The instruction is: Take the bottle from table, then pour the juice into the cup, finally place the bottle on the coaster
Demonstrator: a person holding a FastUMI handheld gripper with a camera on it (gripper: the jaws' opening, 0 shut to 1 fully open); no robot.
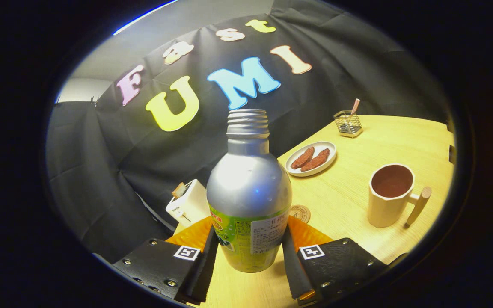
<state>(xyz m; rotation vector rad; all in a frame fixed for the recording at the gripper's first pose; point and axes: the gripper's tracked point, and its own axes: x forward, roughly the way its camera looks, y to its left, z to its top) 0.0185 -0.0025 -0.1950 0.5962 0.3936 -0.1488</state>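
1. The bottle [248,192] sits right between the two fingers of the gripper [250,252], silver with a green label, cap off so the threaded neck is bare. Both black pads [291,261] are pressed against its sides, so it's clamped. Can't tell if the base is on the table [357,201] or just off it
2. No way to see inside the bottle from here; the label text is too small to make out
3. Just behind the bottle a round coaster [300,212] peeks out, its left part hidden by the bottle
4. A white toaster [188,203] with a slice sticking up stands behind the left finger, close to the table's edge
5. Off to the right, well apart from the bottle, is a cream cup [390,194] with a wooden handle; it looks dark inside, can't say if there's liquid
6. There's open tabletop between the bottle and the cup
7. Further back is a white plate [310,159] with a couple of brownish pieces of food, and beyond it a small wire holder [348,124] with a stick poking out
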